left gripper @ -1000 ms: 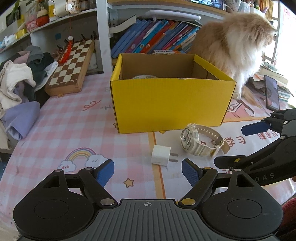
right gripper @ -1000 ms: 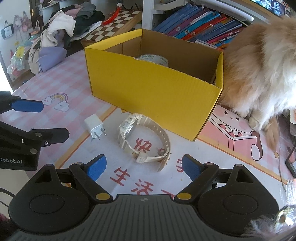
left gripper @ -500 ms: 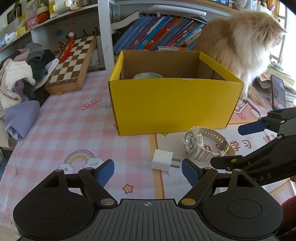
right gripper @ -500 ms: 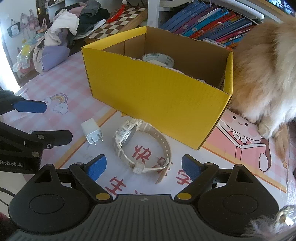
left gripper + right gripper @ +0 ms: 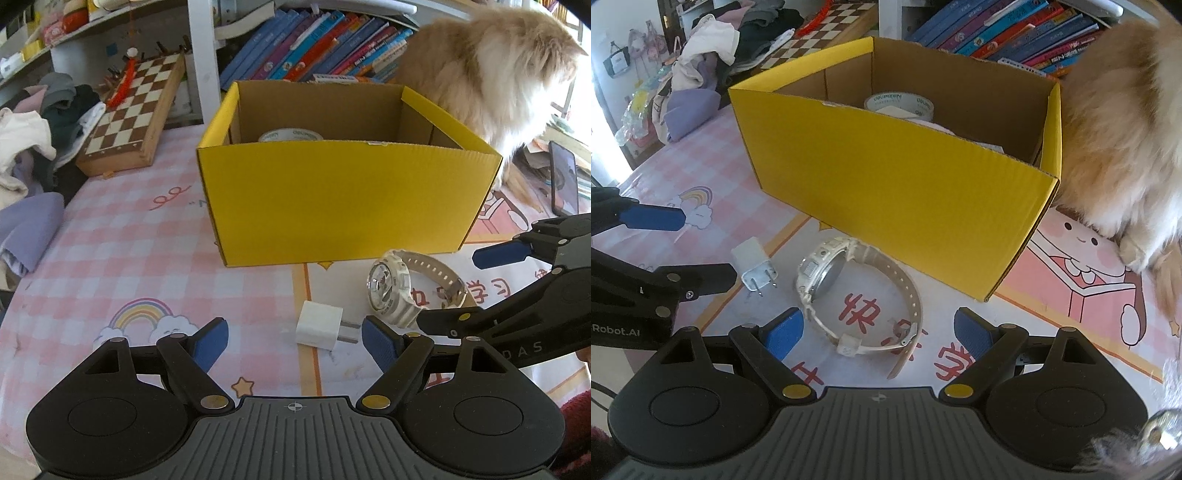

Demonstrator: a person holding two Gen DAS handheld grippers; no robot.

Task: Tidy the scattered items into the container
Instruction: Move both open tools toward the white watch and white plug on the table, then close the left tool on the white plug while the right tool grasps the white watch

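From left to right, the left gripper [image 5: 295, 341] with fingers released nears the white charger [image 5: 318, 328], the right gripper [image 5: 879, 338], also released, the watch [image 5: 849, 291] before the yellow box [image 5: 347, 199]: converging fingers could collide.

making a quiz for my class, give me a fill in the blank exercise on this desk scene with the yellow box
1. The roll of tape lies inside the ______ box.
2. The white charger plug lies on the table beside a white ______.
3. The animal sitting behind the box is a fluffy ______.
4. Both the left gripper and the right gripper have their jaws ______, holding nothing.

Missing words: yellow; watch; cat; open
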